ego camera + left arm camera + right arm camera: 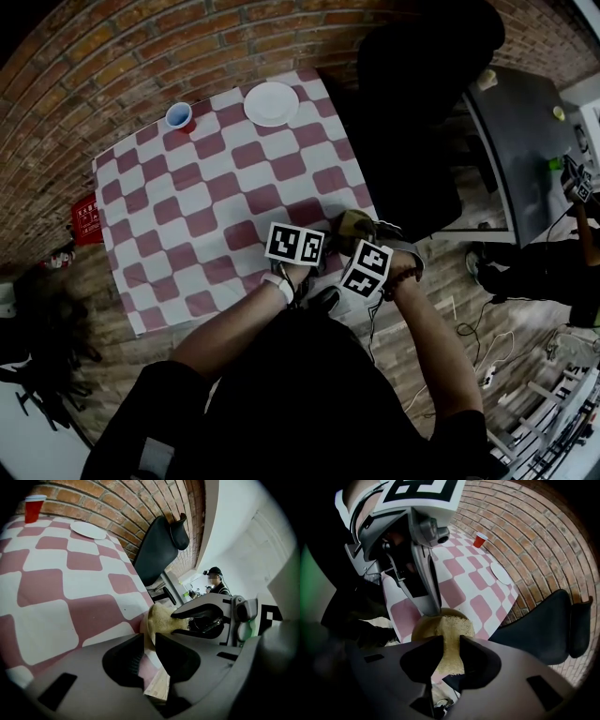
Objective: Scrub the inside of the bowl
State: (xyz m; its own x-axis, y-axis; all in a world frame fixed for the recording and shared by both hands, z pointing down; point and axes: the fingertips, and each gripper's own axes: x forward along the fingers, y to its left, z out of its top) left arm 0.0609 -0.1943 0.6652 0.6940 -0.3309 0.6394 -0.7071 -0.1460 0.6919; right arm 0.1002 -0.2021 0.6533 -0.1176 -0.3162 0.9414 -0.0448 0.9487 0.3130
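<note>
A tan bowl [354, 223] is held at the near right corner of the checked table [187, 216], tipped on its side. My left gripper [149, 641] is shut on the bowl's rim [145, 627]. My right gripper [451, 641] is shut on a yellowish sponge [451, 632], which is pressed into the inside of the bowl [421, 629]. The sponge [161, 617] fills the bowl's mouth in the left gripper view, with the right gripper's fingers [208, 606] on it. In the head view both marker cubes sit side by side and hide the jaws.
A red cup [179, 116] and a white plate [271, 103] stand at the table's far edge. A black chair [422, 94] stands at the table's right side, beside a dark desk [525, 159]. A person [216, 581] sits far off in the background.
</note>
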